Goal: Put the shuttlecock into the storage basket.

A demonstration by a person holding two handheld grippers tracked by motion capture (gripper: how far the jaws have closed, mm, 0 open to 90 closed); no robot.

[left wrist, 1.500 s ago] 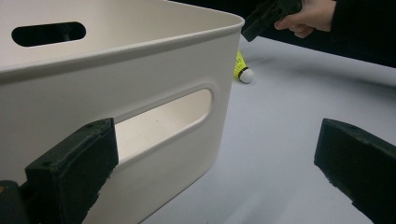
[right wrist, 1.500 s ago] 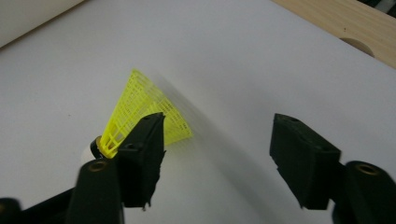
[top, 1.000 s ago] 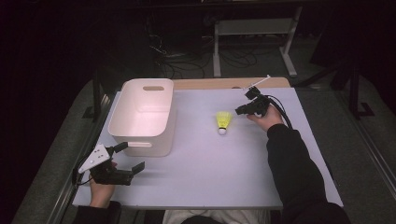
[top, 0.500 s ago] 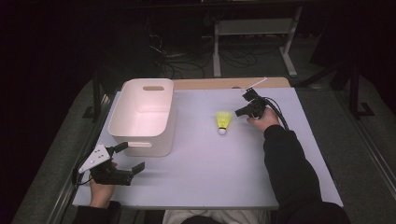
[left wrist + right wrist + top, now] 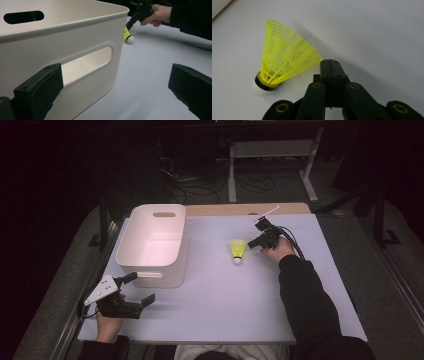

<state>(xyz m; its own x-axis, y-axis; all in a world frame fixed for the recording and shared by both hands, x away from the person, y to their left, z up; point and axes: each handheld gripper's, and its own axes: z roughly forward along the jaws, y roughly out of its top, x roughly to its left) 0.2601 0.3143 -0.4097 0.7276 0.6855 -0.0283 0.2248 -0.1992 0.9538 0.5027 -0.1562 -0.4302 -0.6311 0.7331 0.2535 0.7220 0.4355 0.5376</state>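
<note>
Your right hand-held gripper (image 5: 256, 242) has just drawn its jaws together since a second ago, and little else has shifted: the yellow plastic-mesh shuttlecock with its white cork tip (image 5: 238, 250) lies where it lay, on its side on the pale bench (image 5: 225, 310), well right of the white plastic bin with cut-out handles (image 5: 155, 245). In the right gripper view, your jaws meet flat against each other at the edge of the shuttlecock's skirt (image 5: 284, 66); whether a strand of mesh is pinched between them you cannot tell from here. Your left hand-held gripper (image 5: 135, 292) rests near the bin's front corner with its jaws wide apart, holding nothing. Judging by this, the work is barely begun: the bin looks empty, the shuttlecock is not yet lifted, and the carry and drop remain.
</note>
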